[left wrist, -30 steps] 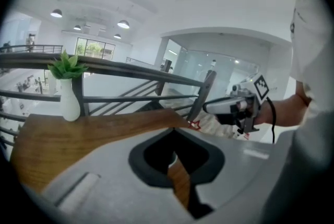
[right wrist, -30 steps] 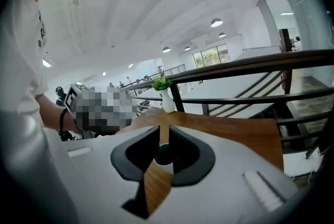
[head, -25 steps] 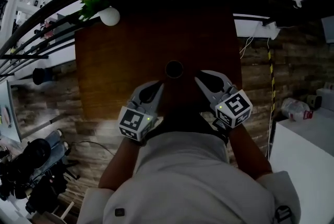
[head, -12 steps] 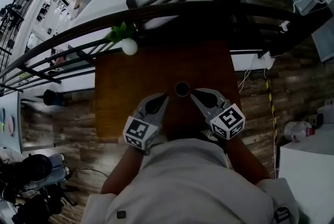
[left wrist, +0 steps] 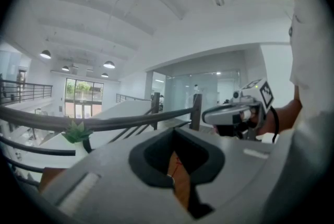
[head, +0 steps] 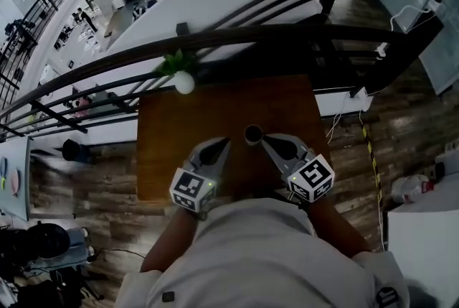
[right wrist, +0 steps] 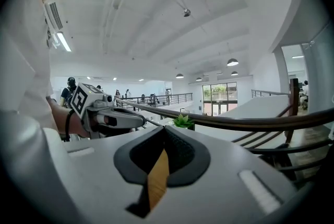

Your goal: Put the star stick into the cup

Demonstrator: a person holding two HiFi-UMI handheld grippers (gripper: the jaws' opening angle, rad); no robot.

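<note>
Cup point(head: 252, 134), small, dark, round

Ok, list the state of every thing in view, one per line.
Left tool: jaws together, thin red streak between them, unidentifiable.
Right tool: jaws together, empty.
Small dark round cup: upright on the brown wooden table, contents unclear.
Green plant in white round pot: upright at table's far edge.

Brown table point(head: 165, 148), dark cup point(head: 252, 134), perhaps potted plant point(head: 183, 80)

Brown table point(head: 165, 156), dark railing point(head: 251, 37) behind — plank floor point(head: 93, 170), bright windows point(right wrist: 219, 93)
</note>
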